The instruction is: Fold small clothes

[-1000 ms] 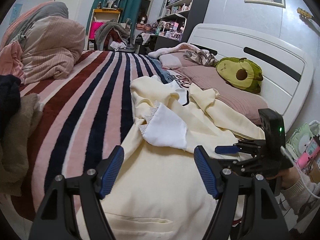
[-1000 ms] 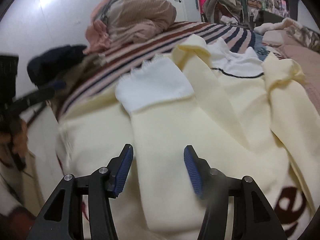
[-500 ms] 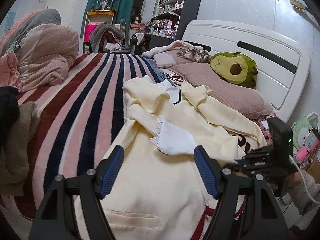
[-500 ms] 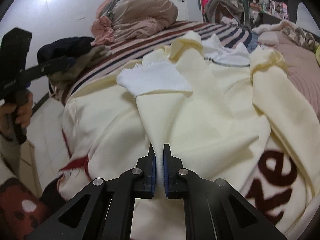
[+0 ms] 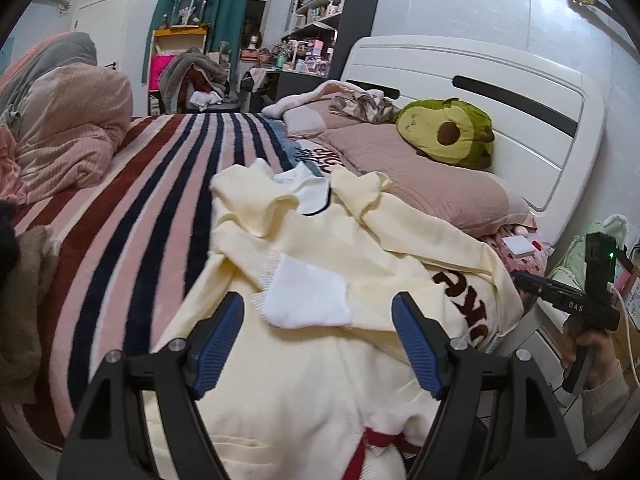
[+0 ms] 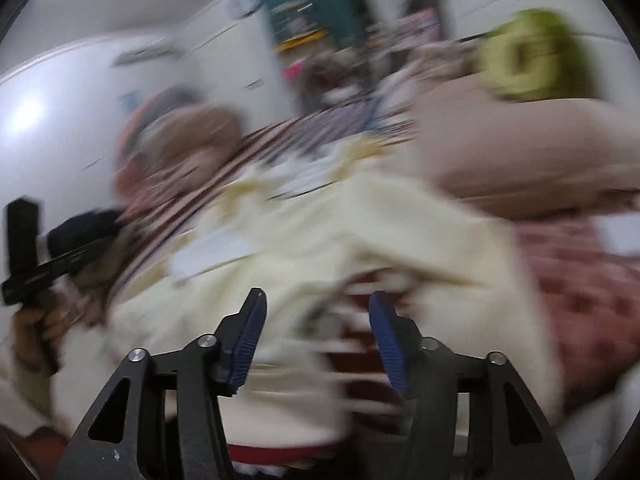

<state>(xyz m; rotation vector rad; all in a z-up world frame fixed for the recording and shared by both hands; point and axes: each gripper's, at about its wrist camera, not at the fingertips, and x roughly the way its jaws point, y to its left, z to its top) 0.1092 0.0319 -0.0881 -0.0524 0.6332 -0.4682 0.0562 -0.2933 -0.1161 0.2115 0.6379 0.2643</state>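
Both grippers' fingers stand apart, left gripper [image 5: 318, 338] wide, right gripper [image 6: 318, 338] just reopened, empty (its view blurred), above the cream sweatshirt [image 5: 312, 392] on the striped bed [image 5: 132, 208]; flatten the white-cuffed sleeve [image 5: 306, 300] before folding.

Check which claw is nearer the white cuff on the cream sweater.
Left. The left claw hovers right at the white cuff; the right claw is off the bed edge, past the sweater.

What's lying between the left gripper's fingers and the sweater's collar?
In the left wrist view: the sweater's white cuff, folded across its cream front, ahead of the left gripper.
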